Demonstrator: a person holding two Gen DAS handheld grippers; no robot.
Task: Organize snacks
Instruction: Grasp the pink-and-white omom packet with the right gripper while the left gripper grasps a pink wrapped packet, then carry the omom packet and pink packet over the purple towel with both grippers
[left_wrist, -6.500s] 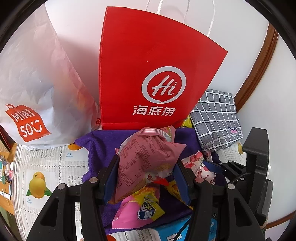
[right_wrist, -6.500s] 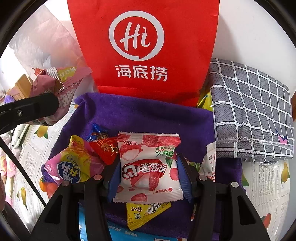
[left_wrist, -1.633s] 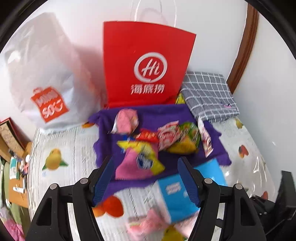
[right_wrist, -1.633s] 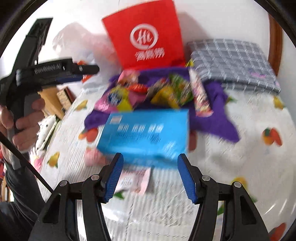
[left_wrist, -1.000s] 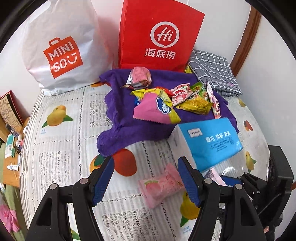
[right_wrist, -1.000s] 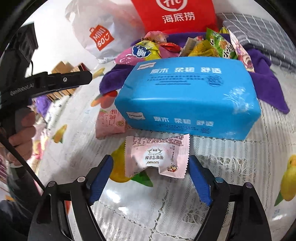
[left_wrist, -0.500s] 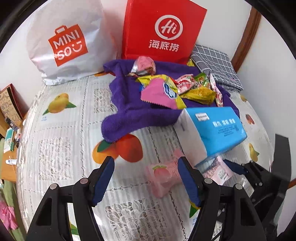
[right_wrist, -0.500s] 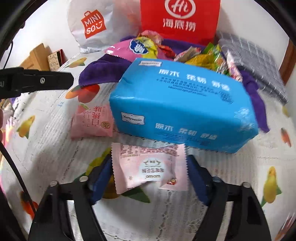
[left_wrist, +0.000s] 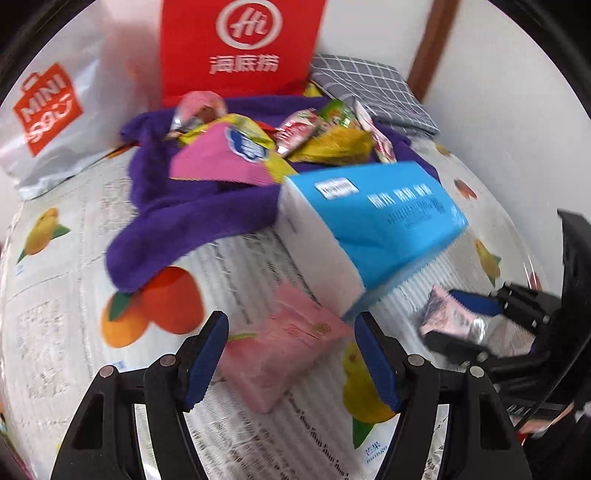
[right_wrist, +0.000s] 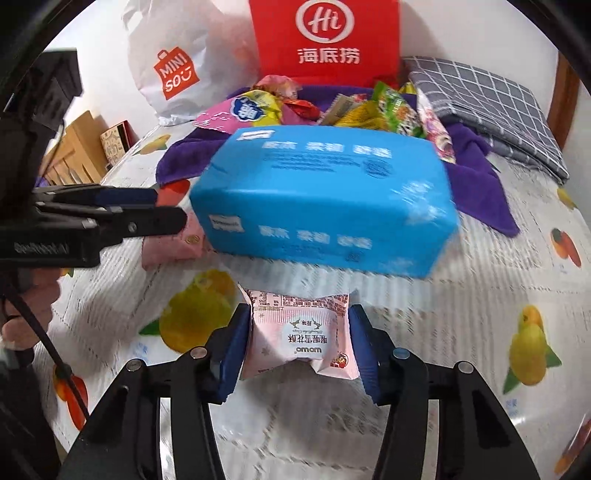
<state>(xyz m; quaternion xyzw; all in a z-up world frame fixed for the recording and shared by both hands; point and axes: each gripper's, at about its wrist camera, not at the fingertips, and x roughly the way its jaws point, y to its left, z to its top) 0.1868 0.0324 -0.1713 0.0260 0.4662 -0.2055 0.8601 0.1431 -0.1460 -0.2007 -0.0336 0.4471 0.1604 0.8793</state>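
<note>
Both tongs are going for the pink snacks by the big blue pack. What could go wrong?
The left tongs are open around the pink peach snack, which lies against the blue tissue pack; closing might pinch or shove the pack. The right tongs squeeze the pale pink packet enough to wrinkle it, so what's inside could get crushed.

A big blue tissue pack (right_wrist: 325, 206) lies in the middle of the fruit-print tablecloth (right_wrist: 498, 295), its back edge touching a purple towel (left_wrist: 173, 218). At the back edge a red paper bag (right_wrist: 325, 40) stands against the wall. A white Miniso bag (right_wrist: 173, 70) sits to its left. A folded grey checked cloth (right_wrist: 491, 99) lies at the back right corner.
</note>
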